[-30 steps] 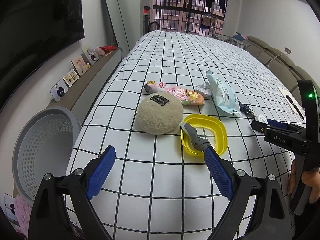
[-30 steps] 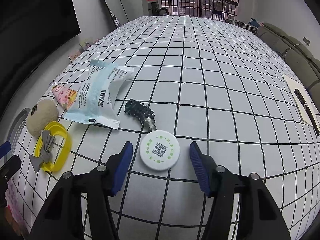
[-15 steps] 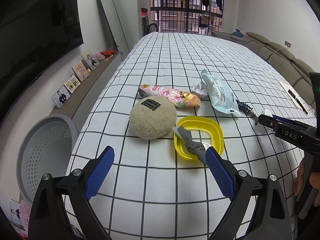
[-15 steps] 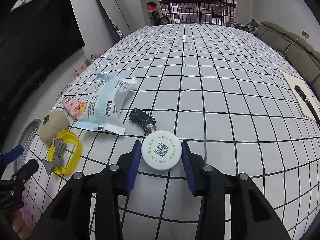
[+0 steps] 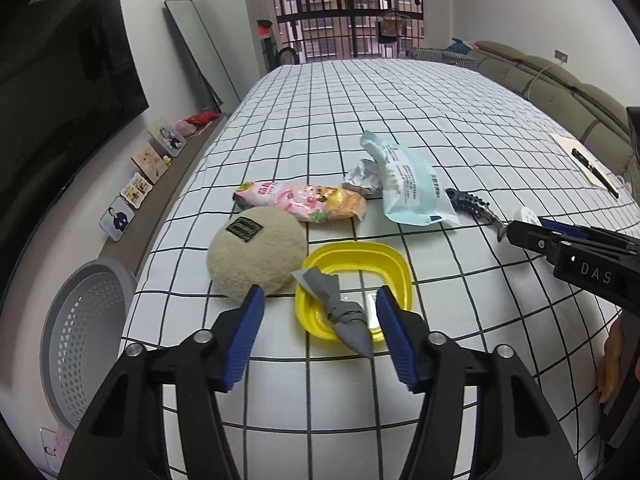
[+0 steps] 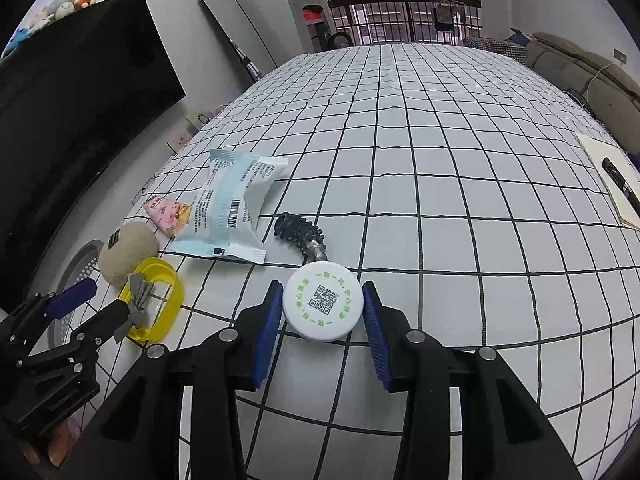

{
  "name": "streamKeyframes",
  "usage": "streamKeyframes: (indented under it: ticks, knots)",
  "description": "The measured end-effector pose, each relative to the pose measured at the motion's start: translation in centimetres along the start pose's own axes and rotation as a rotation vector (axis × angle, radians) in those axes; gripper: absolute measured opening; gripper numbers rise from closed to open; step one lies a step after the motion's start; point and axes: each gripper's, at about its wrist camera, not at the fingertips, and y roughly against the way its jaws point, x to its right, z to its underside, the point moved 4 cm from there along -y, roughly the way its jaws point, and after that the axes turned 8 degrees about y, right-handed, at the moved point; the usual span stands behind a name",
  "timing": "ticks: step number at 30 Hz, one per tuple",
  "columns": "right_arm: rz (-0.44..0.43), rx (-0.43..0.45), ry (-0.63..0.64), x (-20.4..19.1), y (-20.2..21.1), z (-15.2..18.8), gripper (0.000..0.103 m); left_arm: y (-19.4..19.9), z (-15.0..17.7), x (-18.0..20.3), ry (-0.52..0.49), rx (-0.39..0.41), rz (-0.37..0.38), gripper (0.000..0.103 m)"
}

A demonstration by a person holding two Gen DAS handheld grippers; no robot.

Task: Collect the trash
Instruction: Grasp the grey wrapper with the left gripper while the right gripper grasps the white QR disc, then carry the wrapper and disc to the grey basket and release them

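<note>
My left gripper [image 5: 320,300] hovers low over the checked bed sheet, jaws closing. Between them sit the near part of a yellow dish [image 5: 394,260] and a grey twisted wrapper [image 5: 340,312] lying across its rim; the pads touch neither. My right gripper [image 6: 322,304] is shut on a white round lid [image 6: 323,306] with a green QR print. A pink snack wrapper [image 5: 304,202], a pale blue packet [image 5: 412,184] and crumpled foil [image 5: 362,176] lie farther back. In the right wrist view the left gripper [image 6: 100,304] shows at lower left by the yellow dish [image 6: 176,292].
A beige plush ball [image 5: 256,254] touches the dish's left side. A dark hair claw [image 6: 300,232] lies just beyond the lid. A grey perforated basket [image 5: 76,320] stands on the floor left of the bed. A notebook with a pen [image 5: 588,164] lies at the right edge.
The left gripper's jaws have narrowed from wide apart and it has moved in over the yellow dish. The right gripper's jaws closed onto the white lid, which then stayed gripped.
</note>
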Motion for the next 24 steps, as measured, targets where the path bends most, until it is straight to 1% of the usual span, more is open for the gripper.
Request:
streamKeyframes:
  ticks: [2,4,6,8,12,19,24]
  knots:
    - [-0.006,0.001,-0.004,0.1,0.2,0.1,0.039,-0.2,0.2,0.5,-0.014,-0.009,-0.002,0.049]
    - [-0.01,0.001,-0.006,0.1,0.3,0.2,0.039,-0.6,0.4,0.6,-0.021,-0.025,-0.001,0.039]
    - [-0.012,0.004,-0.006,0.2,0.3,0.1,0.039,-1.0,0.6,0.8,-0.027,-0.04,0.002,0.034]
    - [-0.013,0.005,-0.007,0.2,0.3,0.1,0.039,-1.2,0.7,0.9,-0.032,-0.05,0.004,0.033]
    - [-0.014,0.007,-0.012,0.2,0.4,0.1,0.039,-1.5,0.9,1.1,-0.038,-0.071,0.019,0.019]
    - [-0.014,0.007,-0.016,0.4,0.4,0.1,0.039,-1.3,0.9,0.6,-0.019,-0.071,0.05,0.015]
    - [-0.014,0.01,-0.022,0.5,0.5,0.1,0.039,-0.3,0.3,0.1,-0.003,-0.04,0.052,0.015]
